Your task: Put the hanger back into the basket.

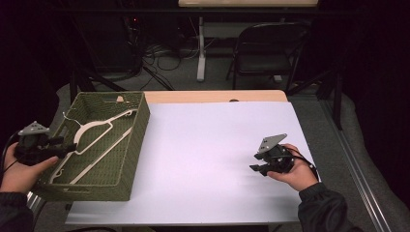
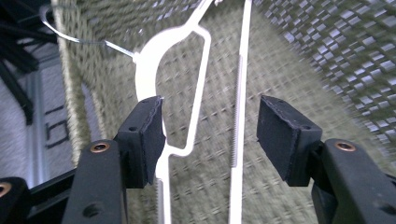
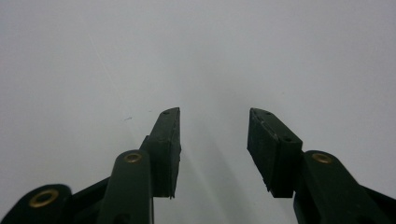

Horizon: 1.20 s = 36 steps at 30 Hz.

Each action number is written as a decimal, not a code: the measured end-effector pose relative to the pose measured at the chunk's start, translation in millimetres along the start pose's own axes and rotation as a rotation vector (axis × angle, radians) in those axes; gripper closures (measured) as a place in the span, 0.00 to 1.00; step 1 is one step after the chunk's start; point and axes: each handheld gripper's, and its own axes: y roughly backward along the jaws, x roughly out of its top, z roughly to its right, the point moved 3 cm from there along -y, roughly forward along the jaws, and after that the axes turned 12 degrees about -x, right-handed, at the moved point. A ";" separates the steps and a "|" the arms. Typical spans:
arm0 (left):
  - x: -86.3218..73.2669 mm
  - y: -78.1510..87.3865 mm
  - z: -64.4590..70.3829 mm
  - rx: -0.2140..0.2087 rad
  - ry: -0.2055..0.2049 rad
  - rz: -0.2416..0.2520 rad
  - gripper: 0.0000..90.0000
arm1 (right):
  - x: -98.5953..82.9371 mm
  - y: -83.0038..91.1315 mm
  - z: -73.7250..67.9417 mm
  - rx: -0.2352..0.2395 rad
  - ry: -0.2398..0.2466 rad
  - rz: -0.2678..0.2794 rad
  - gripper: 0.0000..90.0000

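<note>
A green woven basket (image 1: 130,159) sits on the left part of the table, and a white plastic hanger (image 1: 99,128) with a metal hook lies inside it. My left gripper (image 1: 67,146) is held at the basket's left rim and points into it. In the left gripper view it (image 2: 210,135) is open, with the hanger (image 2: 149,60) and its long bar lying on the basket floor (image 2: 289,65) beyond the jaws, untouched. My right gripper (image 1: 258,168) hovers low over the white table cover (image 1: 203,145) at the right. It (image 3: 214,140) is open with nothing between its jaws.
The basket's walls (image 1: 140,121) stand tall around the hanger. Beyond the table's far edge are a folding chair (image 1: 268,48), a table leg (image 1: 200,48) and cables on the floor. The white cover (image 3: 140,56) spreads wide between the basket and my right hand.
</note>
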 end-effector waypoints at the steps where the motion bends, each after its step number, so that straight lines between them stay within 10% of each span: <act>1: 0.0 0.0 0.0 0.000 0.000 0.000 0.46 | 0.0 0.0 0.0 0.000 0.000 0.000 0.60; 15: 40.3 4.9 63.3 -0.075 -0.066 0.128 0.37 | 2.1 11.1 -2.8 -0.048 -0.010 0.023 0.43; 18: 51.6 -1.5 87.6 -0.107 -0.100 0.134 0.37 | 2.5 16.3 -7.7 -0.082 -0.038 0.110 0.43; 21: 55.9 -5.4 101.2 -0.136 -0.118 0.139 0.37 | 0.1 25.0 -10.3 -0.093 -0.033 0.065 0.42; 36: 60.8 -59.1 197.9 -0.324 -0.213 0.174 0.33 | -23.9 43.7 -16.6 -0.167 -0.229 0.156 0.25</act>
